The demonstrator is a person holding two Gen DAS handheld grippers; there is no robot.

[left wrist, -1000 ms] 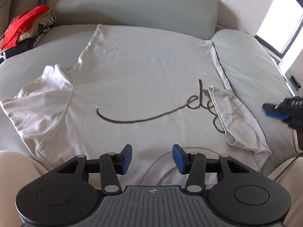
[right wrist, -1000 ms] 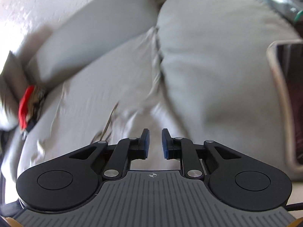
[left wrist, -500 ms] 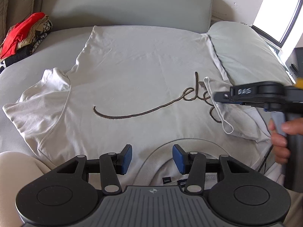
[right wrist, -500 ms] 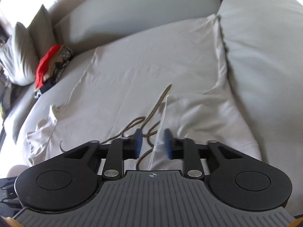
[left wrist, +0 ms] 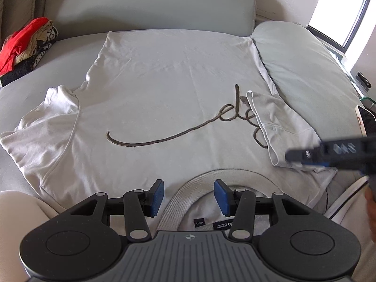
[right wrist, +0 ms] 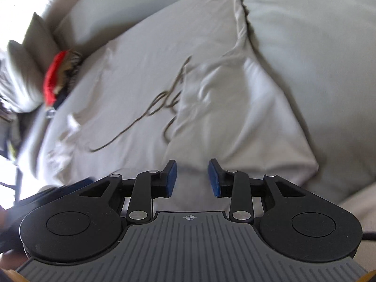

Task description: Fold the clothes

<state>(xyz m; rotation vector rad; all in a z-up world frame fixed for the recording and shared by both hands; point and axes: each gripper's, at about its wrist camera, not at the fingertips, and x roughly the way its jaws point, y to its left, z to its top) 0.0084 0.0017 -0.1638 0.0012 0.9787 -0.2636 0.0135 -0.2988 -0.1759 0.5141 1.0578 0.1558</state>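
A pale grey T-shirt (left wrist: 164,94) with brown script lies flat on the sofa seat, collar (left wrist: 235,172) nearest me. Its right sleeve (left wrist: 279,122) is folded inward over the end of the script, while the left sleeve (left wrist: 42,122) lies spread out. My left gripper (left wrist: 189,197) hovers open just above the collar, with nothing between its blue pads. In the right wrist view, my right gripper (right wrist: 192,178) stands open over the near edge of the folded sleeve (right wrist: 235,108), holding nothing. It appears blurred at the right of the left wrist view as the right gripper (left wrist: 305,158).
A pile of red and patterned clothes (left wrist: 23,40) sits at the far left by the backrest (left wrist: 152,4). A large grey cushion (left wrist: 300,65) borders the shirt on the right, with a phone (left wrist: 363,119) beyond it. A person's hand (left wrist: 371,211) shows at the right edge.
The right gripper brought the right sleeve's edge over the shirt, let it go with jaws wider, and drew back to the near right. The left gripper stayed over the collar.
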